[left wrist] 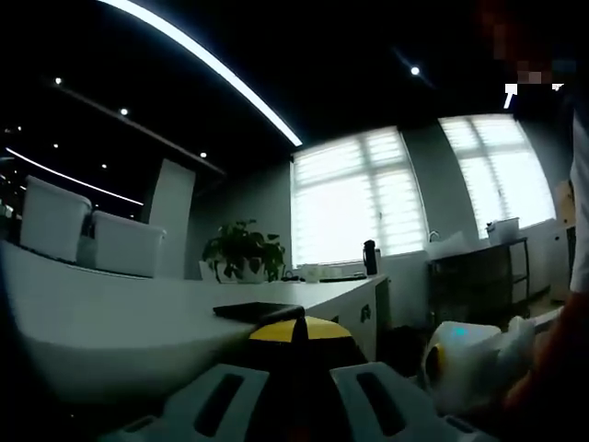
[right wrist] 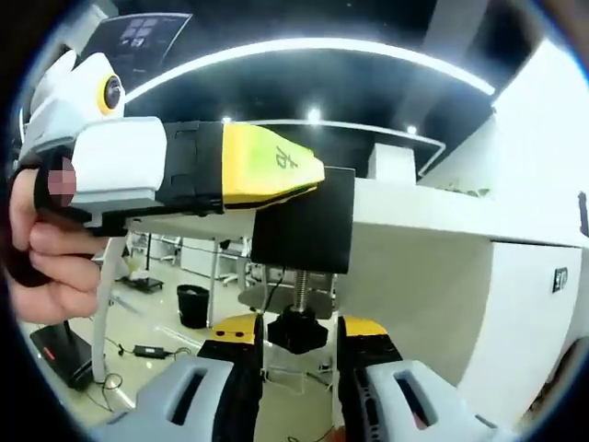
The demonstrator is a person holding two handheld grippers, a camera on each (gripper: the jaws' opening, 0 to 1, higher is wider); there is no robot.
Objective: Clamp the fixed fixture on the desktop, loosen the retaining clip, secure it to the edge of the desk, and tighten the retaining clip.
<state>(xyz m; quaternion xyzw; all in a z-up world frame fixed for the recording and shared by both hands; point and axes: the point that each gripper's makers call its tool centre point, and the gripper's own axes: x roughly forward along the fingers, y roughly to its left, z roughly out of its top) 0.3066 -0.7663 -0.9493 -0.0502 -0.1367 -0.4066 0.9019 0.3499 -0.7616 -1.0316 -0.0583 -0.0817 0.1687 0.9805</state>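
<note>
1. The right gripper (right wrist: 299, 354) has its two yellow-tipped fingers (right wrist: 235, 336) pressed against the black knob (right wrist: 296, 330) from either side, pinching it.
2. That knob sits at the lower end of a threaded screw (right wrist: 300, 290), which hangs down from the black fixture (right wrist: 308, 226).
3. The fixture is a dark block set against the edge of the white desk (right wrist: 442, 230), with the screw and knob below the desk's top surface.
4. The left gripper (right wrist: 276, 180) comes in from the left of the fixture, held in a person's hand (right wrist: 46, 249); its yellow tip lies on the upper part of the fixture, gripping it, so its fingers are closed on the block.
5. In the left gripper view, the left gripper's (left wrist: 296, 368) own yellow and black tip points along the desk (left wrist: 110, 318), and a flat dark piece of the fixture (left wrist: 258, 311) lies on the desk top just past that tip.
6. Beyond the fixture on the desk stand a potted plant (left wrist: 244, 250) and a dark bottle (left wrist: 370, 258), in front of bright windows (left wrist: 359, 198).
7. Below the desk, to the left of the knob, a black bin (right wrist: 191, 304) stands on the floor.
</note>
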